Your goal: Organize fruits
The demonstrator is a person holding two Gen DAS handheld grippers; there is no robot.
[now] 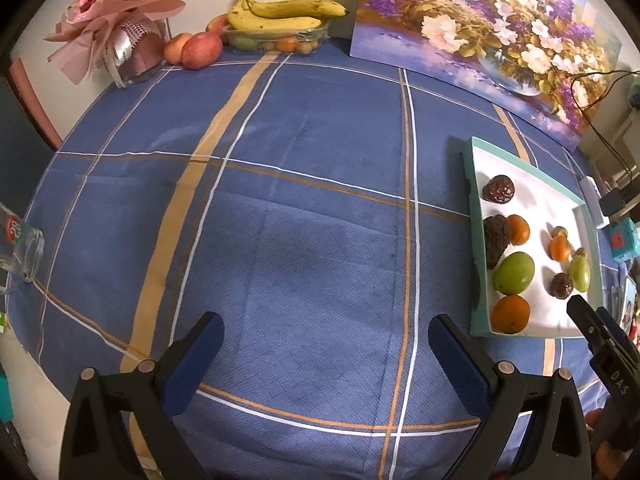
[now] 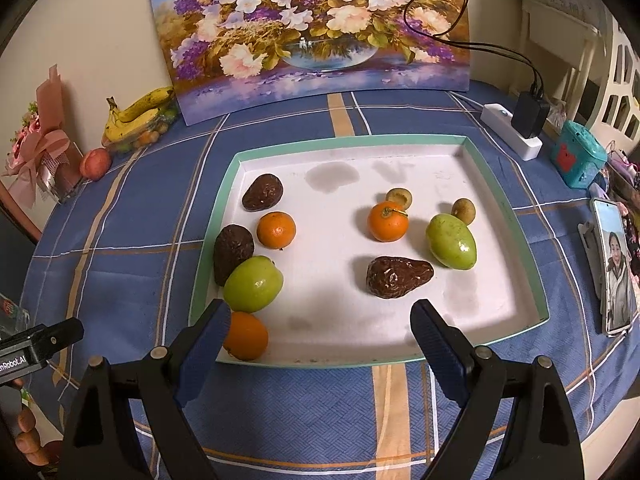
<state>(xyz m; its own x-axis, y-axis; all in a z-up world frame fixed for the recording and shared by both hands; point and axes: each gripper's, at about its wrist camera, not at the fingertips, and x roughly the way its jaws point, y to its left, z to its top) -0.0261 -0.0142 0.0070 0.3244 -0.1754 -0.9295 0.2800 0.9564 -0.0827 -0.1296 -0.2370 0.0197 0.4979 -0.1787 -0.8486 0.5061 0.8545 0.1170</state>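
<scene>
A white tray with a teal rim (image 2: 500, 184) lies on the blue checked tablecloth. It holds three dark wrinkled fruits (image 2: 398, 277), three oranges (image 2: 387, 221), two green fruits (image 2: 451, 241) and two small brown fruits (image 2: 463, 210). My right gripper (image 2: 320, 330) is open and empty, just above the tray's near edge, its left finger beside an orange (image 2: 249, 336). My left gripper (image 1: 326, 346) is open and empty over bare cloth, left of the tray (image 1: 476, 184). The right gripper's tip also shows in the left wrist view (image 1: 580, 314).
Bananas (image 1: 280, 14) lie on a clear box of small fruits at the back, with apples (image 1: 200, 50) and a pink bouquet (image 1: 112, 28) beside them. A flower painting (image 2: 312, 28) leans on the wall. A power strip (image 2: 512, 130), teal box (image 2: 576, 156) and phone (image 2: 614, 268) stand right. A glass (image 1: 24, 252) lies left.
</scene>
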